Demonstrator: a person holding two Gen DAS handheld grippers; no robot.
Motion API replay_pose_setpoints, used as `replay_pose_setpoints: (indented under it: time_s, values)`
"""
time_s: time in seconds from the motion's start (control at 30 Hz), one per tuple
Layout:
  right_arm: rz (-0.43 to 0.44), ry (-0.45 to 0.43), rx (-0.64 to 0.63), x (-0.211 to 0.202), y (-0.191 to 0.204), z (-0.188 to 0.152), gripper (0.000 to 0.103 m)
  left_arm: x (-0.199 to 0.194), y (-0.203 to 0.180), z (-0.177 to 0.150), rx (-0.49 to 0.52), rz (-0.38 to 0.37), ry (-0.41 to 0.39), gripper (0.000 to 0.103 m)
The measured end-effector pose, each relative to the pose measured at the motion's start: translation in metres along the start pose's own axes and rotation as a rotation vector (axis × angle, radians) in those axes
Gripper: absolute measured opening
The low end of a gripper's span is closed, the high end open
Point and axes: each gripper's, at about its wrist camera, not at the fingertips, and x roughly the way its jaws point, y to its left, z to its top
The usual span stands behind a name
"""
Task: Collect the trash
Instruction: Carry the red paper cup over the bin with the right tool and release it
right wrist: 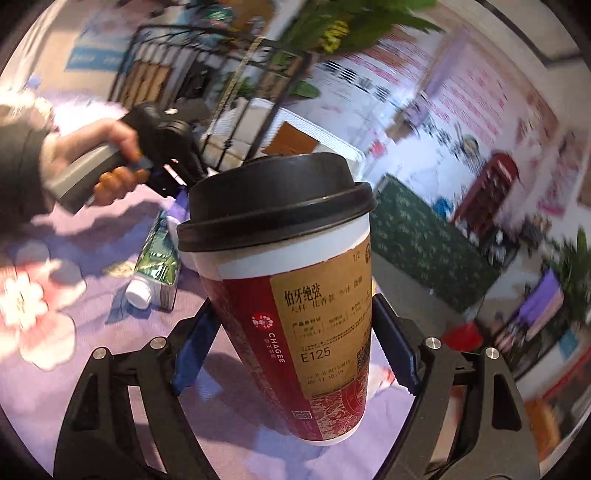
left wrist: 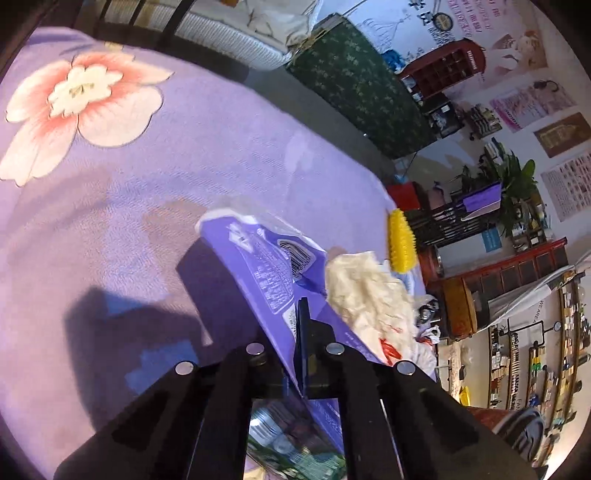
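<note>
My left gripper (left wrist: 300,332) is shut on a purple printed plastic wrapper (left wrist: 266,266) and holds it over the purple flowered tablecloth (left wrist: 147,184). A crumpled white tissue (left wrist: 365,291) lies just right of the wrapper. A green drink carton (left wrist: 280,443) shows below the fingers. My right gripper (right wrist: 291,347) is shut on a red paper cup with a black lid (right wrist: 295,266), held tilted above the tablecloth (right wrist: 44,332). The carton with a white cap (right wrist: 155,269) lies on the cloth in the right wrist view, below the hand-held left gripper (right wrist: 162,147).
A yellow spiky roller (left wrist: 400,242) lies at the table's far edge. Beyond the table stand a green-covered table (left wrist: 362,85), a dark chair (left wrist: 155,26), red cabinets (left wrist: 517,269), plants and shop shelves.
</note>
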Motion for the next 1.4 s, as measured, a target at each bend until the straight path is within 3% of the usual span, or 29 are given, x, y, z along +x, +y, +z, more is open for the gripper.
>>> replay_pose_setpoints:
  time_s: [0.17, 0.33, 0.4, 0.53, 0.73, 1.0, 1.2, 1.4]
  values:
    - [-0.039, 0.003, 0.136, -0.014, -0.018, -0.008, 0.080, -0.037, -0.056, -0.024, 0.157, -0.012, -0.117, 0.001]
    - [-0.059, -0.001, 0.247, -0.033, -0.031, -0.018, 0.081, -0.069, -0.130, -0.077, 0.405, 0.089, -0.273, 0.001]
    - [-0.064, 0.001, 0.295, -0.041, -0.038, -0.025, 0.080, -0.073, -0.154, -0.099, 0.492, 0.116, -0.314, 0.001]
    - [-0.082, 0.009, 0.388, -0.057, -0.052, -0.041, 0.081, -0.072, -0.192, -0.139, 0.615, 0.100, -0.333, 0.001]
    - [-0.129, 0.032, 0.519, -0.088, -0.073, -0.082, 0.081, -0.054, -0.212, -0.167, 0.703, 0.008, -0.275, 0.001]
    - [-0.303, 0.117, 0.677, -0.123, -0.135, -0.148, 0.081, -0.010, -0.255, -0.199, 0.776, -0.111, -0.139, 0.001]
    - [-0.414, 0.284, 0.832, -0.116, -0.189, -0.215, 0.081, 0.016, -0.279, -0.224, 0.830, -0.151, -0.065, 0.001]
    - [-0.381, 0.478, 1.051, -0.081, -0.221, -0.292, 0.081, 0.039, -0.304, -0.251, 0.887, -0.149, -0.019, 0.001]
